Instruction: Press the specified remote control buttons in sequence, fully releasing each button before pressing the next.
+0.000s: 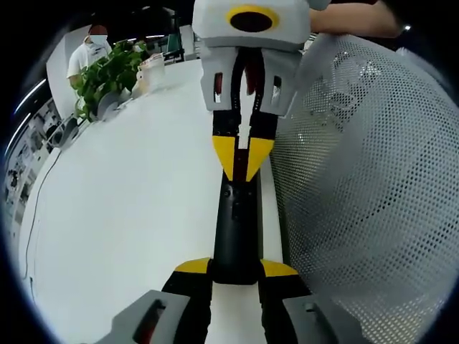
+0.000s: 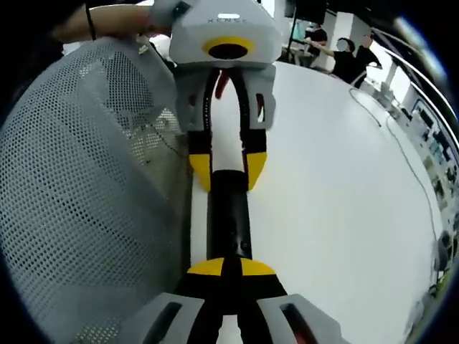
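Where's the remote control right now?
The remote lies on the white table, held end to end between both tools, beside the mesh basket.

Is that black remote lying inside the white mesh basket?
No. In the left gripper view the remote lies on the white table beside the mesh basket, held between the left gripper's jaws.

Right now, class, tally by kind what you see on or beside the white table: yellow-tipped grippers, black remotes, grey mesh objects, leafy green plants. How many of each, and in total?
Yellow-tipped two-jaw grippers: 2, the left gripper and the right gripper
Slim black plastic remote control: 1
Grey perforated mesh object: 1
Leafy green potted plant: 1
Total: 5
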Tool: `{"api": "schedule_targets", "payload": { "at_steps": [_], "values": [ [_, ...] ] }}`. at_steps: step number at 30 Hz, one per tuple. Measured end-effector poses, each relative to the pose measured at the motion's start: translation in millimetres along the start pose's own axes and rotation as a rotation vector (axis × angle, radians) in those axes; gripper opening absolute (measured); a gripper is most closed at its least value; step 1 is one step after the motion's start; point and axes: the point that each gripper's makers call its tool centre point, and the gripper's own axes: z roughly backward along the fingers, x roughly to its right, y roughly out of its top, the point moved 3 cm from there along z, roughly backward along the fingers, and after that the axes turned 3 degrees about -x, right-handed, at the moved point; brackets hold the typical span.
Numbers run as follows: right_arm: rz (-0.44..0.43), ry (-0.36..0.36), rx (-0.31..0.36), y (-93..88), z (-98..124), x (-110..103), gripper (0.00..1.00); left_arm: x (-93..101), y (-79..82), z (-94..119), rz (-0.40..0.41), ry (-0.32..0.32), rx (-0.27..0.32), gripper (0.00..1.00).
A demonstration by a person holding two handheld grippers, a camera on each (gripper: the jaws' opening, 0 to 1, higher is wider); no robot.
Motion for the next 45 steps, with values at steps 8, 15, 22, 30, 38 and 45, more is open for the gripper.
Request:
{"api": "schedule_targets", "payload": {
  "at_steps": [8,15,22,30,38,45],
  "values": [
    [0.042,0.046,-0.029,0.7,-1.3,0.9,0.02,0.8,0.1,-0.1,-0.006,0.000,-0.004,0.25],
    [0.012,0.081,-0.082,2.0,-2.1,2.9,0.02,0.9,0.6,-0.2,-0.014,0.000,-0.016,0.25],
    [-0.009,0.029,-0.059,1.3,0.0,0.6,0.02,0.6,0.2,0.3,-0.004,-0.001,-0.006,0.25],
    [-0.052,0.028,-0.043,-4.3,2.8,1.7,0.05,0.5,0.5,0.2,-0.004,-0.001,-0.006,0.25],
    [-0.009,0.025,-0.104,-2.3,0.0,0.2,0.04,0.5,0.6,0.0,-0.008,-0.001,-0.009,0.25],
    [-0.054,0.023,-0.095,-3.7,0.1,1.8,0.04,0.4,0.6,-0.3,-0.012,-0.002,-0.015,0.25]
  ]
}}
